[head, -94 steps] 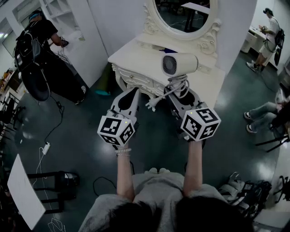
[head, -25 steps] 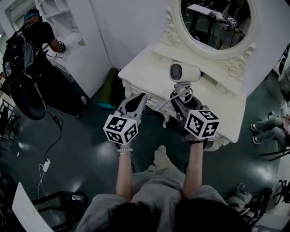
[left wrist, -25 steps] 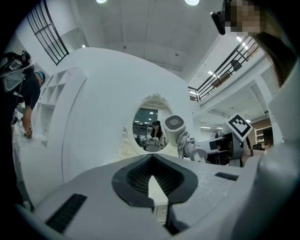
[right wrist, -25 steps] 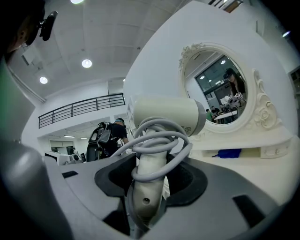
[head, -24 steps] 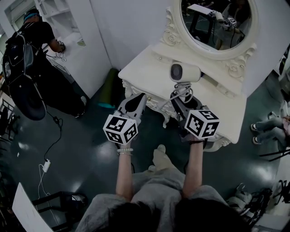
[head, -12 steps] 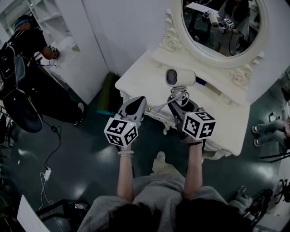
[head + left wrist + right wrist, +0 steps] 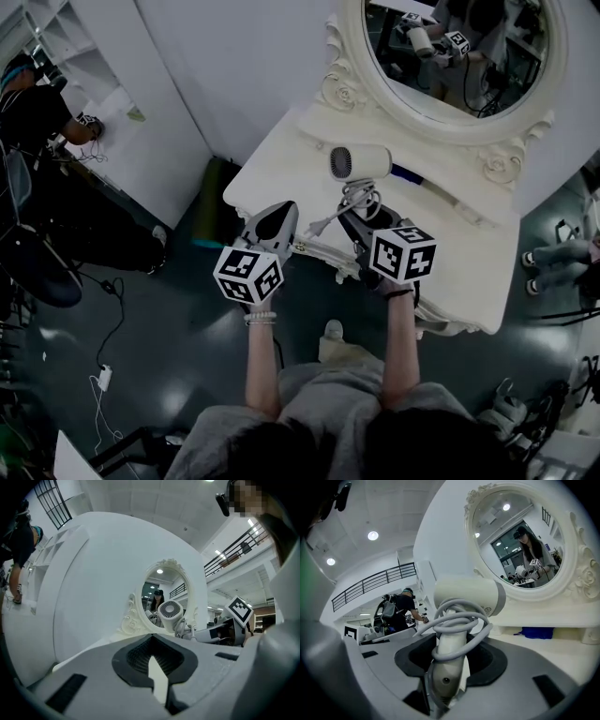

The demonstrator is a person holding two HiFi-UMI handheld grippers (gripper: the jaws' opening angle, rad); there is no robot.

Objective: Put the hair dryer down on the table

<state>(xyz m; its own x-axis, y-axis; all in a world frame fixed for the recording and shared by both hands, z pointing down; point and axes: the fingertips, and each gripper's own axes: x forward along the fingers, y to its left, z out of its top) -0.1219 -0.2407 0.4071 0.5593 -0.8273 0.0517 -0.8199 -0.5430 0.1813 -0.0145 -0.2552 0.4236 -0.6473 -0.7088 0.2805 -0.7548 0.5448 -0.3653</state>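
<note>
The white hair dryer (image 7: pixel 361 161) hangs upright over the white dressing table (image 7: pixel 281 159), its grey cord wound round the handle. My right gripper (image 7: pixel 359 211) is shut on that handle, just past the table's front edge. In the right gripper view the hair dryer (image 7: pixel 468 597) rises from between the jaws of the right gripper (image 7: pixel 447 667), with the tabletop (image 7: pixel 567 648) beyond it. My left gripper (image 7: pixel 279 214) is level beside it on the left, shut and holding nothing. The left gripper view shows the left gripper (image 7: pixel 157 667) with its jaws together and the hair dryer (image 7: pixel 169 610) ahead to the right.
An oval mirror (image 7: pixel 459 47) in an ornate frame stands at the back of the table. A blue item (image 7: pixel 405 173) lies near its base. A person (image 7: pixel 37 112) works at white shelves (image 7: pixel 122 103) on the left. Cables (image 7: pixel 103 375) lie on the dark floor.
Both grippers have moved forward toward the table, and a little down. The hair dryer, still held by the right gripper, now hangs further over the tabletop. The mirror looks closer.
</note>
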